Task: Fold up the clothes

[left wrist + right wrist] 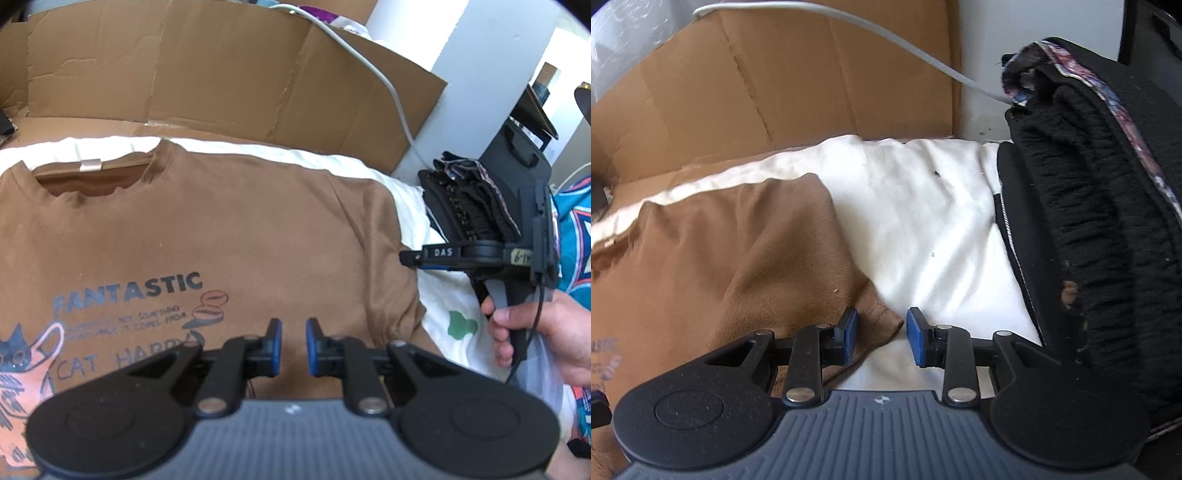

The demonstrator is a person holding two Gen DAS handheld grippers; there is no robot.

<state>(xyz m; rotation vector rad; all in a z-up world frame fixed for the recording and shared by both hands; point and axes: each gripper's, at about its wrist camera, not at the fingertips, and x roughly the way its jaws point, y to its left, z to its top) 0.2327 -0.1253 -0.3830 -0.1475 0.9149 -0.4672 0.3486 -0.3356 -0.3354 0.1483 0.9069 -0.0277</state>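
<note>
- Brown T-shirt (207, 236) lies flat, print side up, on a white sheet (402, 192); collar at the far side, body running toward the near edge. Print on the left-near part: cat drawing (22, 365), the word "FANTASTIC", two coffee beans.
- Flattened cardboard (221, 74) stands behind the sheet along the far side; a white cable (391, 88) hangs across it.
- Left gripper (293, 341) hovers over the lower middle of the shirt, near the print. Blue pads nearly together, a narrow slit between them, nothing in it. Cloth shows through the gap; whether the tips touch the fabric cannot be told.
- Shirt's right sleeve (875, 317) lies spread on the sheet, its hemmed corner pointing right.
- Right gripper (879, 338) sits low at that sleeve corner, seen side-on from the left wrist view (408, 256) at the shirt's right edge. Jaws partly apart, the sleeve hem lying between them. The left pad (847, 332) is at or on the cloth; the right pad (918, 338) stands clear of it over white sheet. No grip on the fabric.
- A hand (532, 332) holds the right gripper's handle; patterned teal sleeve behind it.
- Pile of dark folded clothes (1089, 221) sits on the sheet's right side, just beside the right gripper, apart from the brown sleeve.
- Green patch (461, 325) on the sheet, near-right.
</note>
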